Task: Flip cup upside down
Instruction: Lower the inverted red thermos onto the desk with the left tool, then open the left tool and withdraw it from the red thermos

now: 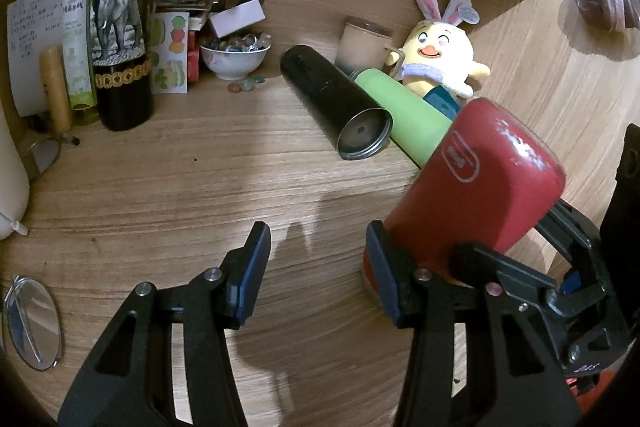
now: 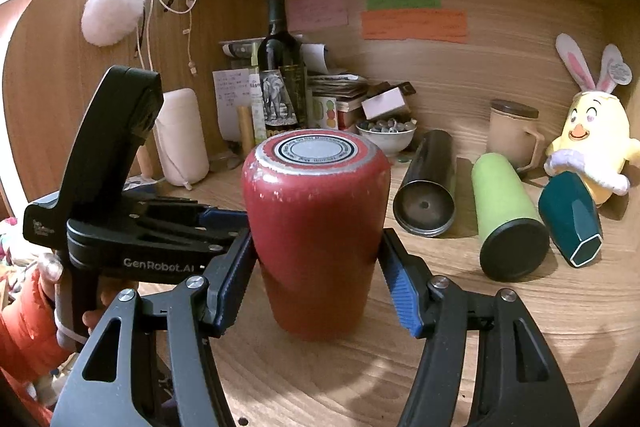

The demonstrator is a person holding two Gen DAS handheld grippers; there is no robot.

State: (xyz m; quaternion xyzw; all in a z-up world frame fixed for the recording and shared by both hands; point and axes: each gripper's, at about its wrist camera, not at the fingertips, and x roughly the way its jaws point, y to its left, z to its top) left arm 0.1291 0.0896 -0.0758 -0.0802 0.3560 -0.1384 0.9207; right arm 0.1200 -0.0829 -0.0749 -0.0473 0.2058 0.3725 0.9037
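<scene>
The red cup (image 2: 316, 239) stood upside down on the tabletop (image 2: 500, 339), base label uppermost, between the fingers of the right claw (image 2: 318, 281), whose pads sat spread, apparently just clear of its sides. The left claw (image 1: 318, 273) was released, empty, beside the cup. A white bowl (image 2: 386, 139) held glass pebbles. The left claw's body read "GenRobot.AI".

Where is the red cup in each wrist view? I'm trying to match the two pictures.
Left wrist view: the red cup is at lower right, leaning in the picture, just right of the left claw.
Right wrist view: the red cup stands at centre, base up, between the right claw's fingers.
Shared landmark: the green tumbler lying on the desk.
</scene>
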